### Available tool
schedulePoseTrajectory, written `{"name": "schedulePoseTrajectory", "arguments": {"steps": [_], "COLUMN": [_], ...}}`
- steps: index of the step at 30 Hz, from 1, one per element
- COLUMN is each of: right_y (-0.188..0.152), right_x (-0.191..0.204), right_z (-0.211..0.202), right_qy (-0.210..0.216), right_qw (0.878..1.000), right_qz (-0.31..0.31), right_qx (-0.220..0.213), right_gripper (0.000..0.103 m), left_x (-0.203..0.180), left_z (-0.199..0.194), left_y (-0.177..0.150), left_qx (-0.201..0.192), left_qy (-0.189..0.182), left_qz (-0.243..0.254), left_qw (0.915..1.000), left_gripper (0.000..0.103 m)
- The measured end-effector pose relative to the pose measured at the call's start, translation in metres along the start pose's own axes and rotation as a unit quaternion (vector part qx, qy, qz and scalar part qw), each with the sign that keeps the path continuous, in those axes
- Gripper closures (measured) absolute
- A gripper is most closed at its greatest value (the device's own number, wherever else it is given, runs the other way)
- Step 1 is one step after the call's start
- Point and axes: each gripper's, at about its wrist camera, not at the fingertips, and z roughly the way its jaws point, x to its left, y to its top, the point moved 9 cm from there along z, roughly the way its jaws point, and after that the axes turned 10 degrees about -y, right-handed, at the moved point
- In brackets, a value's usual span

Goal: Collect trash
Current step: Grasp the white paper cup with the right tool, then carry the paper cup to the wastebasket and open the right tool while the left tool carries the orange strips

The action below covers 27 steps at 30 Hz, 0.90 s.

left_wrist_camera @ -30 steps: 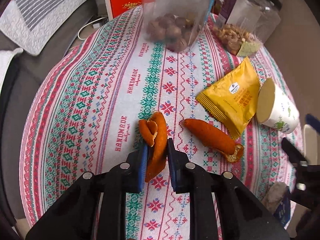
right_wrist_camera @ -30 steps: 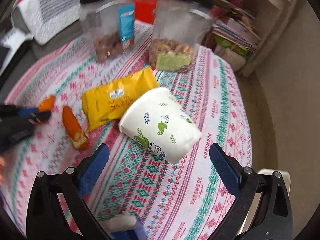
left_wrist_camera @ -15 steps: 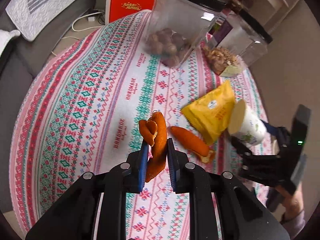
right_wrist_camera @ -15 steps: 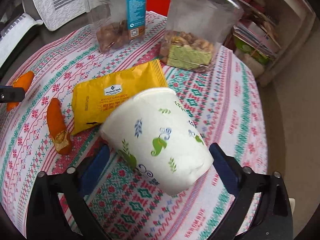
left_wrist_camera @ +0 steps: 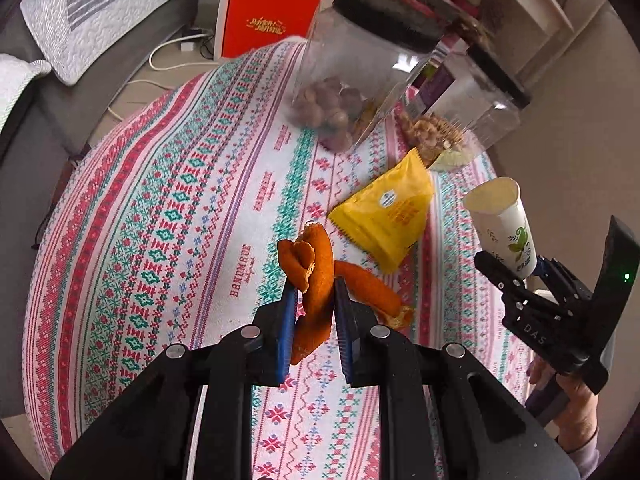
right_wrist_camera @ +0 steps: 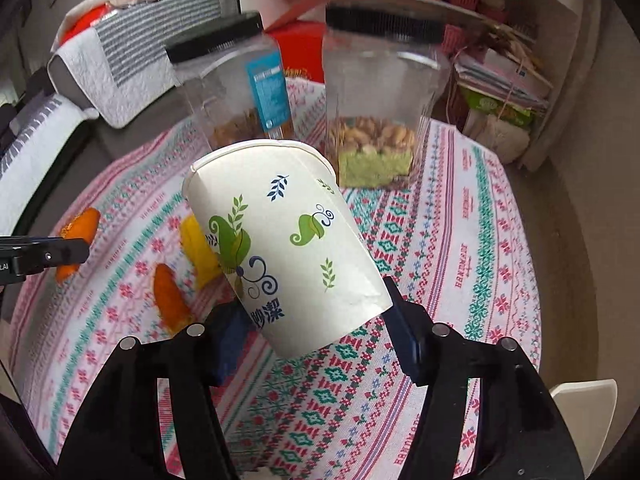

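Note:
My left gripper [left_wrist_camera: 314,308] is shut on an orange peel [left_wrist_camera: 314,276] and holds it above the patterned tablecloth [left_wrist_camera: 160,208]. My right gripper [right_wrist_camera: 316,340] is shut on the base of a white paper cup [right_wrist_camera: 280,248] with green leaf prints, lifted and tilted with its mouth up and away. The cup [left_wrist_camera: 506,226] and right gripper [left_wrist_camera: 532,276] also show at the right of the left wrist view. A second orange peel [left_wrist_camera: 372,288] and a yellow snack wrapper [left_wrist_camera: 388,216] lie on the cloth; in the right wrist view they show as peel [right_wrist_camera: 170,300] and wrapper [right_wrist_camera: 200,252].
Two clear jars with black lids stand at the table's far side: one with round nuts [left_wrist_camera: 352,72], one with mixed nuts [left_wrist_camera: 468,120]. A red box [left_wrist_camera: 268,16], a shelf and a quilted sofa cover [left_wrist_camera: 92,12] lie beyond the round table's edge.
My left gripper has lifted the orange peel off the cloth. My right gripper has closed on the paper cup and raised it from lying on the table.

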Motion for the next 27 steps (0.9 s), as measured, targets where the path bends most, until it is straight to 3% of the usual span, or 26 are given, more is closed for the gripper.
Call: {"name": "schedulePoseTrajectory", "arguments": {"steps": [17,27], "right_y": [-0.001,-0.014], "right_x": [-0.028,-0.055], "right_z": [-0.060,-0.084], "right_qy": [-0.025,-0.044], "right_qw": [0.998,0.995], "right_qz": [0.045,0.071], "right_qx": [-0.041,-0.047], "right_gripper": [0.044,0.044], "left_x": [-0.042,-0.069], "left_z": [-0.038,-0.040], "left_y": [0.002,-0.006], "left_qx": [-0.048,-0.052], "left_qy": [-0.021,-0.031], "left_qz": [0.014,0.029], "left_qw": [0.9985,0.9977], "left_gripper": [0.084,0.084]}}
